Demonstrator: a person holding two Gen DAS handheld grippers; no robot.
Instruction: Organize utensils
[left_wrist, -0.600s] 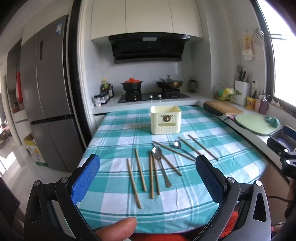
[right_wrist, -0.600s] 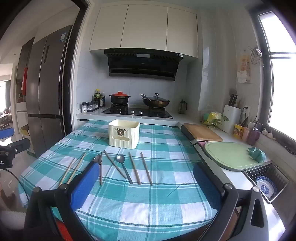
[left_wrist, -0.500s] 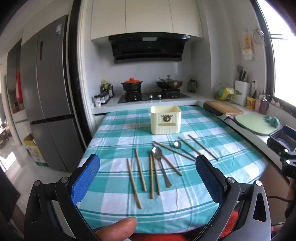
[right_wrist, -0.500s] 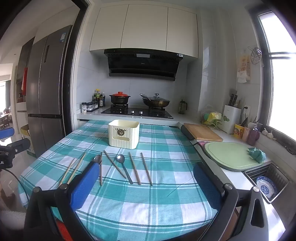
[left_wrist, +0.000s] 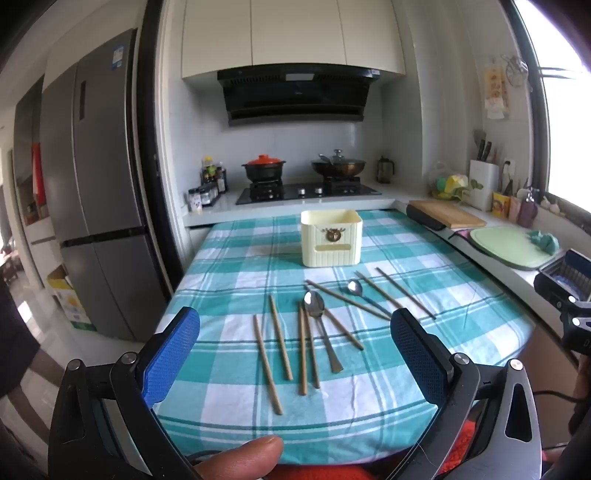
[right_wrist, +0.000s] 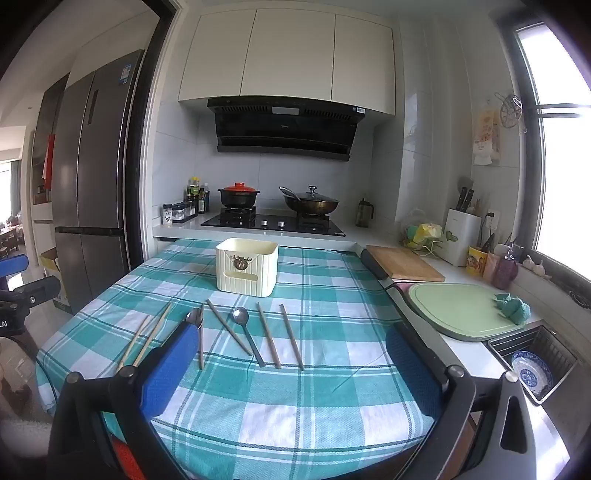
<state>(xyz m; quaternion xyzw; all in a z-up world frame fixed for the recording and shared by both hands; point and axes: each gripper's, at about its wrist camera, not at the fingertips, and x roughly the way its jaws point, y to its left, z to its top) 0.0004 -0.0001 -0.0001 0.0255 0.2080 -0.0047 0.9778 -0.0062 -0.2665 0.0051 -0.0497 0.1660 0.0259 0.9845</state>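
Note:
Several wooden chopsticks (left_wrist: 280, 336) and two metal spoons lie loose on a teal checked tablecloth (left_wrist: 236, 266). The larger spoon (left_wrist: 322, 329) is in the middle, the smaller spoon (left_wrist: 356, 290) further right. A cream utensil holder (left_wrist: 331, 237) stands upright behind them. My left gripper (left_wrist: 295, 354) is open and empty above the near table edge. In the right wrist view the holder (right_wrist: 246, 266), chopsticks (right_wrist: 268, 335) and a spoon (right_wrist: 248, 338) lie ahead of my right gripper (right_wrist: 291, 365), open and empty.
A counter runs along the right with a wooden board (right_wrist: 404, 263), a green cutting board (right_wrist: 461, 310) and a sink rack holding a bowl (right_wrist: 532, 373). A stove with pots (left_wrist: 301, 173) is behind the table. A grey fridge (left_wrist: 92, 192) stands left.

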